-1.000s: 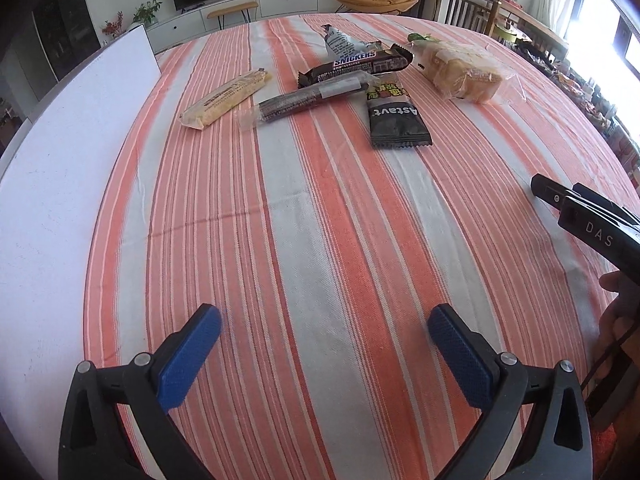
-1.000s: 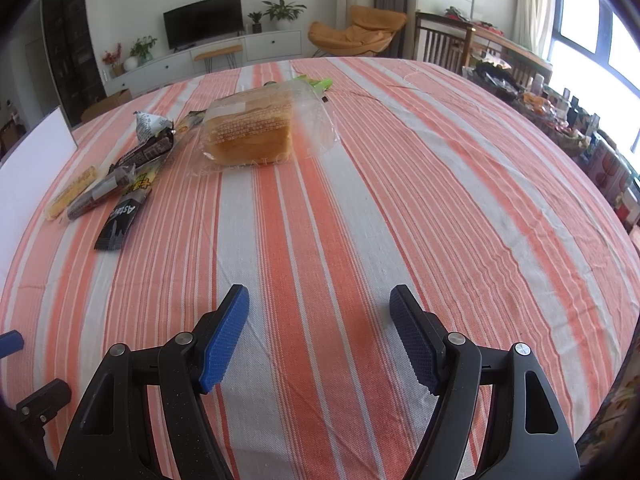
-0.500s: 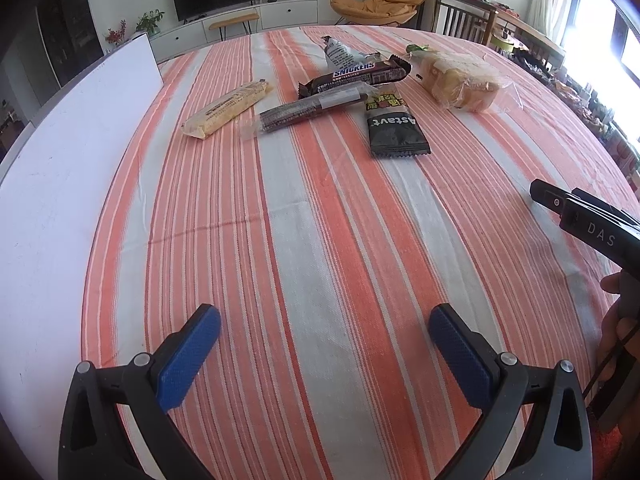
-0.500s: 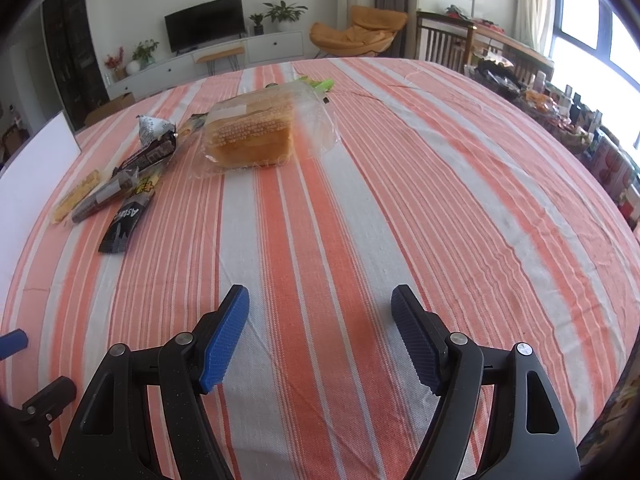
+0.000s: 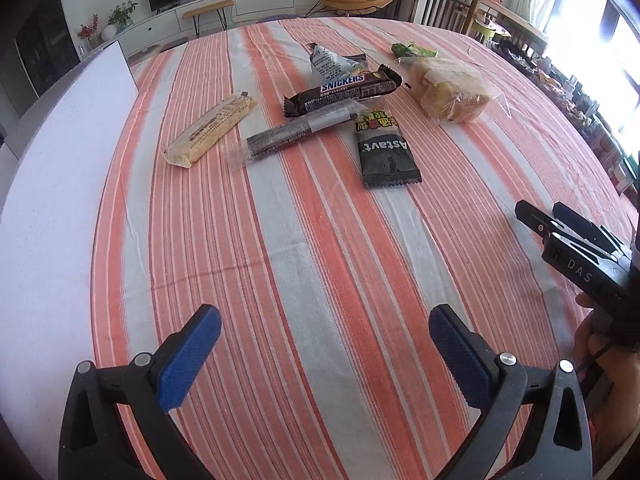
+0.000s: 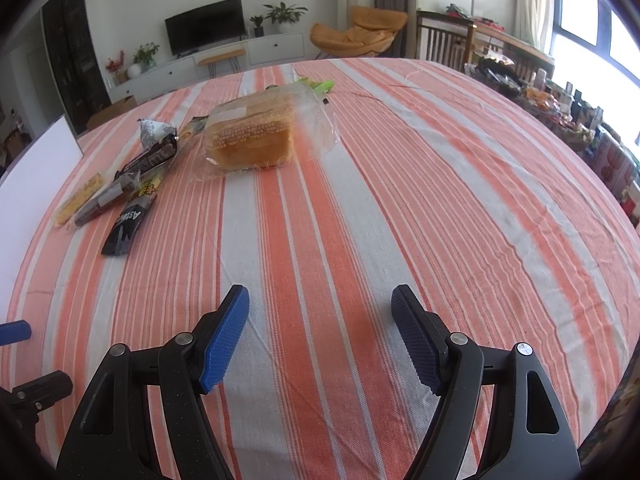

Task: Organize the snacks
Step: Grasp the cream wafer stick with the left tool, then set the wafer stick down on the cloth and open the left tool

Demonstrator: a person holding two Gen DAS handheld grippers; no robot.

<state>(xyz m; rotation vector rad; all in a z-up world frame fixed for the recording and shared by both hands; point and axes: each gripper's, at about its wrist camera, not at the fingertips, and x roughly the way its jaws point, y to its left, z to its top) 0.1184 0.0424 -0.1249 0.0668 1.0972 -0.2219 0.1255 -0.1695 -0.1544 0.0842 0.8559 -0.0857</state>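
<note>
Several snacks lie far ahead on the orange-striped tablecloth (image 5: 320,240): a yellow wafer bar (image 5: 210,130), a dark bar in clear wrap (image 5: 300,132), a Snickers bar (image 5: 344,92), a black Astavt packet (image 5: 386,154), a white-blue pouch (image 5: 330,62), bagged bread (image 5: 450,90) and a green packet (image 5: 412,50). My left gripper (image 5: 324,340) hovers open over bare cloth, well short of them. My right gripper (image 6: 320,332) is open too, empty, with the bread (image 6: 252,132) and the bars (image 6: 132,176) far ahead to its left.
A white board (image 5: 48,184) covers the table's left side. The right gripper's body and the hand holding it (image 5: 584,264) sit at the right edge of the left wrist view. Chairs, a TV unit and cluttered shelves stand beyond the table.
The left gripper has lifted and tilted a little, so the snacks sit lower in its view and more of the room shows. The right gripper has stayed still.
</note>
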